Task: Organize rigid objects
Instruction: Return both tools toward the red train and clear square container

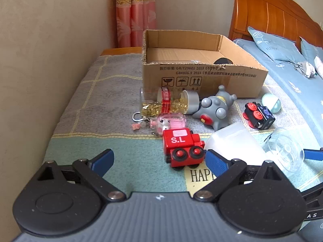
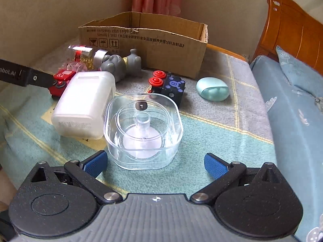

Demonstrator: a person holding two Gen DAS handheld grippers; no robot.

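Note:
Several rigid items lie on a blanket in front of an open cardboard box [image 1: 203, 76] [image 2: 153, 48]. My left gripper [image 1: 159, 160] is open and low over the blanket. A red toy train [image 1: 181, 147] [image 2: 60, 78] lies just ahead of it, close to its right finger. My right gripper [image 2: 155, 164] is open, and a clear square container [image 2: 143, 133] [image 1: 284, 149] sits just beyond its fingertips without touching the pads. Beside the container lies a white plastic box [image 2: 84, 104] [image 1: 236, 141].
Near the cardboard box lie a jar of yellow capsules [image 1: 163, 102], a grey toy figure [image 1: 216, 109], a black block with red wheels [image 2: 167, 86], a teal egg-shaped case [image 2: 213, 89] and a pink keychain bottle [image 1: 171, 121]. A wall runs along the left. Blue bedding [image 2: 292, 121] and a wooden headboard [image 1: 272, 14] are on the right.

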